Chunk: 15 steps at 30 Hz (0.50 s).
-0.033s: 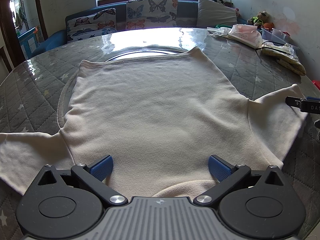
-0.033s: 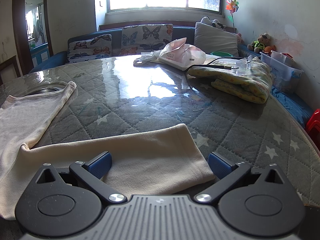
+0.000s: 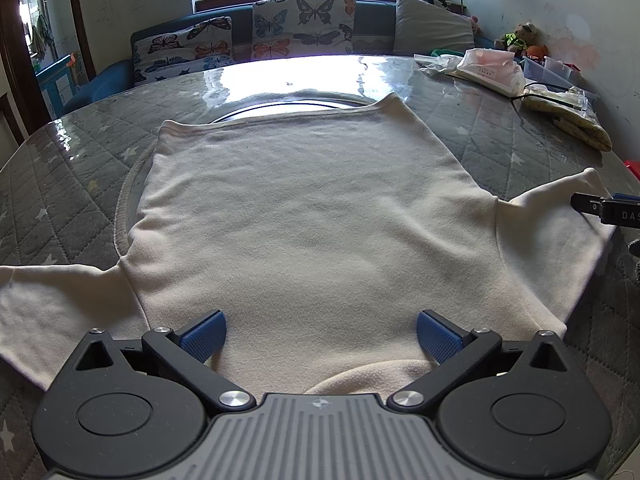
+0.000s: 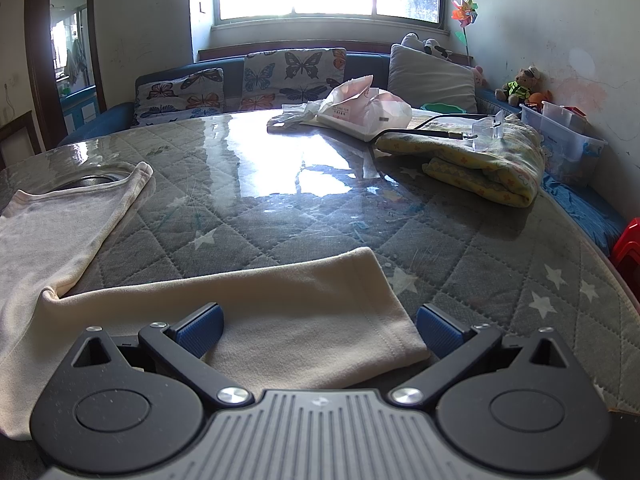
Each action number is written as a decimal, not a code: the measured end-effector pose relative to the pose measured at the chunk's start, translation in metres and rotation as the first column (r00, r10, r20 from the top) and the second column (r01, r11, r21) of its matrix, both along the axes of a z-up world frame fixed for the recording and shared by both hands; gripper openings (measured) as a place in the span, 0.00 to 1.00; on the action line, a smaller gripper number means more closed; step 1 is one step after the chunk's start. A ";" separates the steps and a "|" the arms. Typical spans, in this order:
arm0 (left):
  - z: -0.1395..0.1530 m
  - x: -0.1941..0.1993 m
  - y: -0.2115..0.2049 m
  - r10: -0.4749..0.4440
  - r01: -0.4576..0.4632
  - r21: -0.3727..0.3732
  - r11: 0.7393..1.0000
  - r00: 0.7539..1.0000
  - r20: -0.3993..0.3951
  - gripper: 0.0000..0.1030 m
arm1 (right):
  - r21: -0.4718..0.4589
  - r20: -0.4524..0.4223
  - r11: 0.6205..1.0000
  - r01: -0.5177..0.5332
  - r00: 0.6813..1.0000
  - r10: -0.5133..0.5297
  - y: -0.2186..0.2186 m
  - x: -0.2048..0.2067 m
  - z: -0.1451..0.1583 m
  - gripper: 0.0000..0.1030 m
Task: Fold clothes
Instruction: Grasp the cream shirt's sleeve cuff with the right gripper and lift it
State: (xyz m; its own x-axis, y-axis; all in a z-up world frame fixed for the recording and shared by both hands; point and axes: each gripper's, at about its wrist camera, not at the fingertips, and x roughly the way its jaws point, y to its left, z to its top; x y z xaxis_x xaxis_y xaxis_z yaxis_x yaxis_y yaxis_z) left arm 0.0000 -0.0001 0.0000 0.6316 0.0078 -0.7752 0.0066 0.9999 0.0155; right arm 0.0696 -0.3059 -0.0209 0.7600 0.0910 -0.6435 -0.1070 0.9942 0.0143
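Quilted grey star-patterned tabletop carries a flat cream fleece top. Left gripper gapes over its collar at 6 o'clock; right gripper gapes astride its sleeve.

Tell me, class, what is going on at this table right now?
A person holding two grippers is about to fold a cream fleece long-sleeved top lying spread flat on the grey quilted star-patterned table. The left gripper is open over the neckline; the right gripper is open over the right sleeve cuff. Nothing is gripped or folded yet.
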 end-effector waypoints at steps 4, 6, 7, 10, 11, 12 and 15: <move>0.000 0.000 -0.001 0.000 0.000 0.004 1.000 1.000 0.002 1.00 | -0.009 -0.002 1.000 0.000 1.000 0.000 0.001 0.001 0.001 1.00; 0.000 0.000 -0.001 -0.002 0.002 0.005 1.000 1.000 0.005 1.00 | -0.008 -0.001 1.000 0.000 1.000 0.000 0.002 0.001 0.001 1.00; 0.000 -0.001 -0.001 -0.005 0.005 0.006 1.000 1.000 0.007 1.00 | -0.009 -0.002 1.000 0.000 1.000 0.000 0.003 0.004 0.000 1.00; -0.001 -0.002 0.000 -0.014 0.014 0.004 1.000 1.000 0.008 1.00 | -0.005 0.000 1.000 0.001 1.000 -0.001 0.001 0.000 0.001 1.00; -0.001 -0.002 0.000 -0.015 0.015 0.004 1.000 1.000 0.008 1.00 | -0.005 0.001 1.000 0.004 1.000 -0.004 0.002 0.000 0.001 1.00; -0.001 -0.002 0.000 -0.015 0.015 0.004 1.000 1.000 0.008 1.00 | -0.004 0.004 1.000 0.010 1.000 -0.010 0.001 -0.001 0.003 1.00; 0.000 -0.002 0.000 -0.015 0.014 0.003 1.000 1.000 0.008 1.00 | -0.022 0.015 1.000 0.017 1.000 -0.017 0.001 -0.006 0.007 1.00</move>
State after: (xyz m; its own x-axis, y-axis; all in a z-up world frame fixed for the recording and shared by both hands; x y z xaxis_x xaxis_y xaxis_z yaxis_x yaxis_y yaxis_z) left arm -0.0016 -0.0003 0.0000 0.6375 0.0008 -0.7704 0.0210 0.9996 0.0184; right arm 0.0637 -0.3047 -0.0137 0.7709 0.0637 -0.6338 -0.0903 0.9959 -0.0097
